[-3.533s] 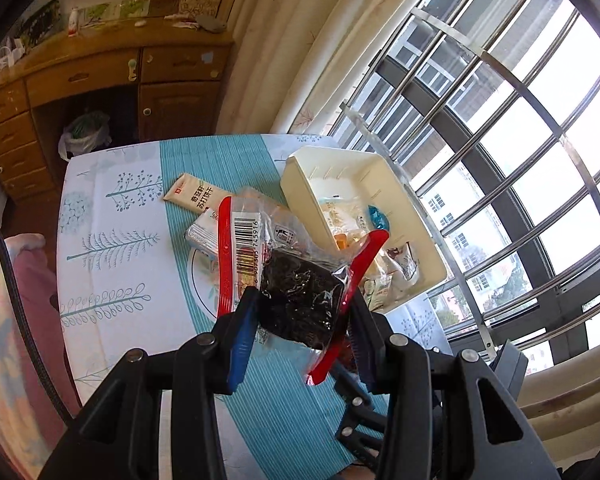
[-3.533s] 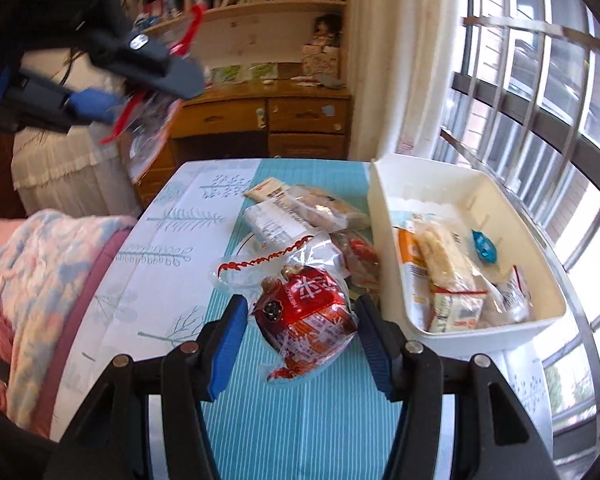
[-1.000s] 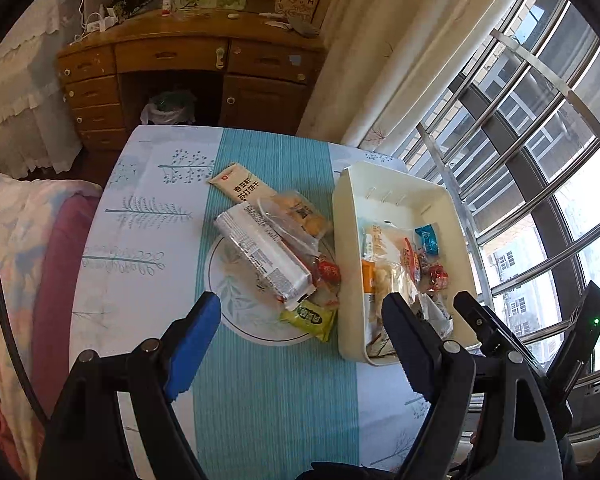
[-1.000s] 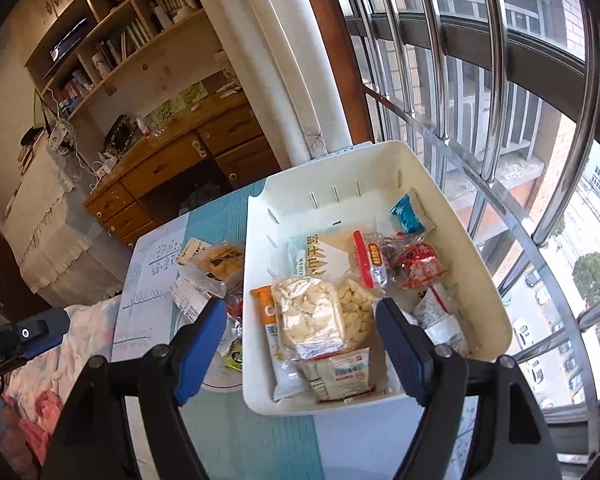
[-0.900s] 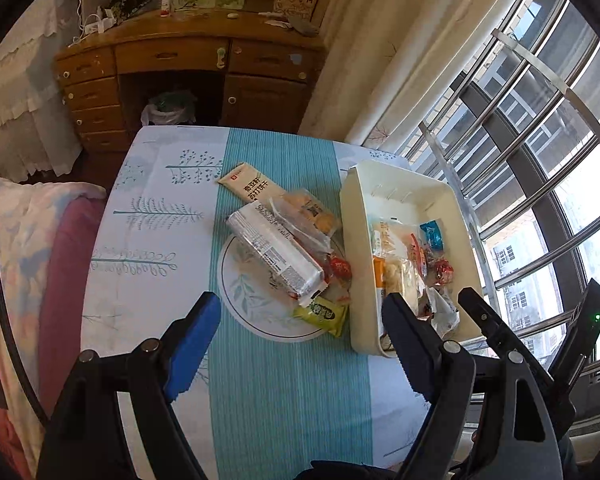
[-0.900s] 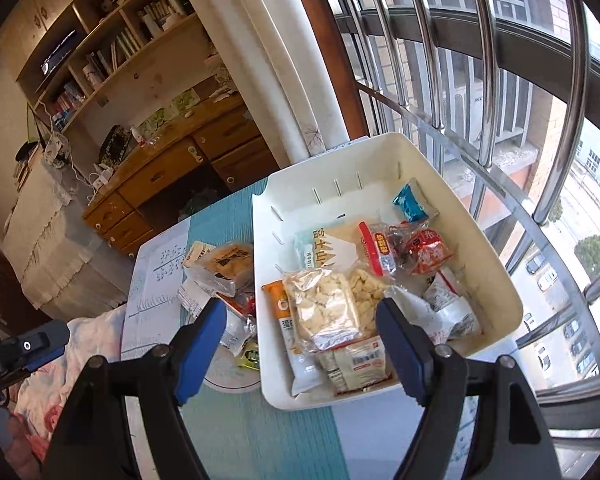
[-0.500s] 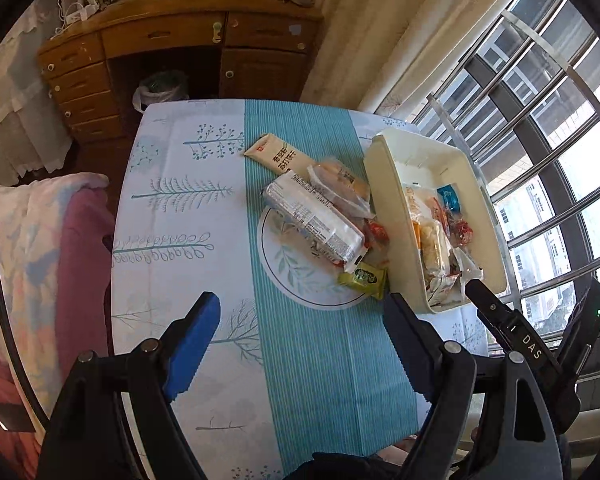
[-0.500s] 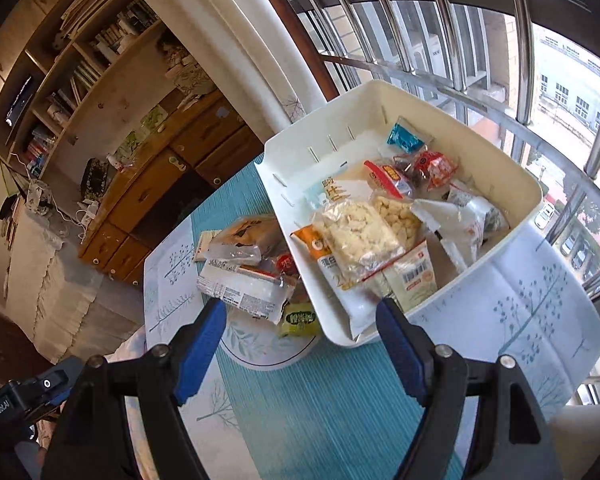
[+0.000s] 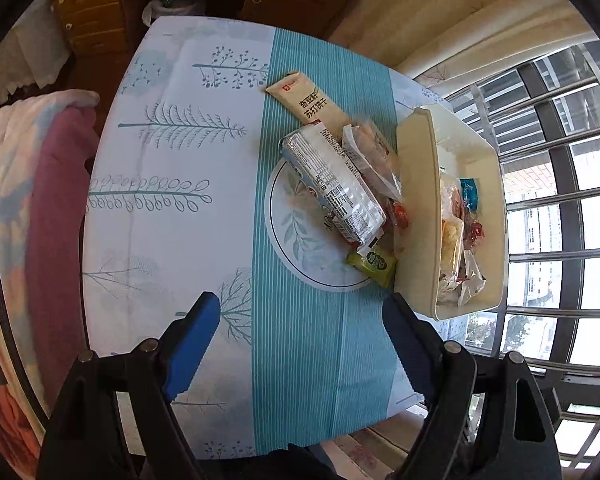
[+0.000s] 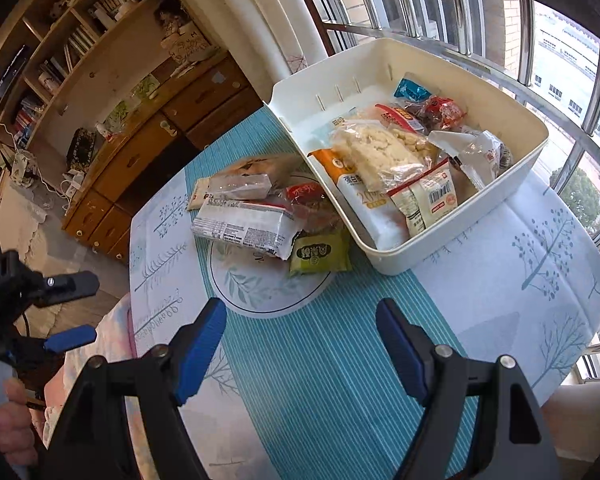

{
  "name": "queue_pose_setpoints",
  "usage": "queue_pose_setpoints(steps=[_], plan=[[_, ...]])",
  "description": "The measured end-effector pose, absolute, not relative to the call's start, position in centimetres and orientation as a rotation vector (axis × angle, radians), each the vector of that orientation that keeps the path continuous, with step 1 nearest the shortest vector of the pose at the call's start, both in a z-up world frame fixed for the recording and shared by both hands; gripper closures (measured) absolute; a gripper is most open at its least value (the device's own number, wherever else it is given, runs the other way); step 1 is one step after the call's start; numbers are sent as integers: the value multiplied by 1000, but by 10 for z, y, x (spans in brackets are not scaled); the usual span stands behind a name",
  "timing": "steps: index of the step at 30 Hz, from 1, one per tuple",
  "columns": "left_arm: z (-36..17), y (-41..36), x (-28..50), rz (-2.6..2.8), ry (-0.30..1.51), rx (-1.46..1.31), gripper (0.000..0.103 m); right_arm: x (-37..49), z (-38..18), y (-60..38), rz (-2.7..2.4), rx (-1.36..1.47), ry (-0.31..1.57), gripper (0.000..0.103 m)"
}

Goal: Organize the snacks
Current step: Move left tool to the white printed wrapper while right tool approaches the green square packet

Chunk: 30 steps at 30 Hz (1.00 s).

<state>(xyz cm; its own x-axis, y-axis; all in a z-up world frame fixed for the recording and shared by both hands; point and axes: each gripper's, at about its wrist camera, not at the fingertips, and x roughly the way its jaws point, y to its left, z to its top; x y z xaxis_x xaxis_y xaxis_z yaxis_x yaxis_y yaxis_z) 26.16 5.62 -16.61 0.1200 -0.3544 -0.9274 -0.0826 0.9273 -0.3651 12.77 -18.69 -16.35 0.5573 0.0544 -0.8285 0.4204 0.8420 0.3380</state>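
A cream plastic bin on the table holds several snack packs. Beside it lie loose snacks: a long white biscuit pack, a green packet, a clear bag, a red pack and a beige cracker pack. My left gripper hangs open above the teal stripe, short of the green packet, with nothing between its fingers. My right gripper is open and empty too, near the table's front. The left gripper shows at that view's left edge.
A patterned tablecloth covers the table. A wooden desk with drawers and bookshelves stand behind. Barred windows run close past the bin. A bed with a floral quilt lies left of the table.
Both grippers have sunk and tilted further down toward the table. The snacks and bin shifted up and away in both views. Both stayed open and empty.
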Motion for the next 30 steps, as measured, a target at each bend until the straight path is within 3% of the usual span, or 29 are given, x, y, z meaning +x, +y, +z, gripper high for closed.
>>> queue_pose_setpoints(steps=[10,30], plan=[[-216,37,312,-109,1605,-473,21,152,-199,-168,-265,393,958,25],[-302,2,374,-128,1528,-603,21,186,-260,-157,-265,218,953,25]])
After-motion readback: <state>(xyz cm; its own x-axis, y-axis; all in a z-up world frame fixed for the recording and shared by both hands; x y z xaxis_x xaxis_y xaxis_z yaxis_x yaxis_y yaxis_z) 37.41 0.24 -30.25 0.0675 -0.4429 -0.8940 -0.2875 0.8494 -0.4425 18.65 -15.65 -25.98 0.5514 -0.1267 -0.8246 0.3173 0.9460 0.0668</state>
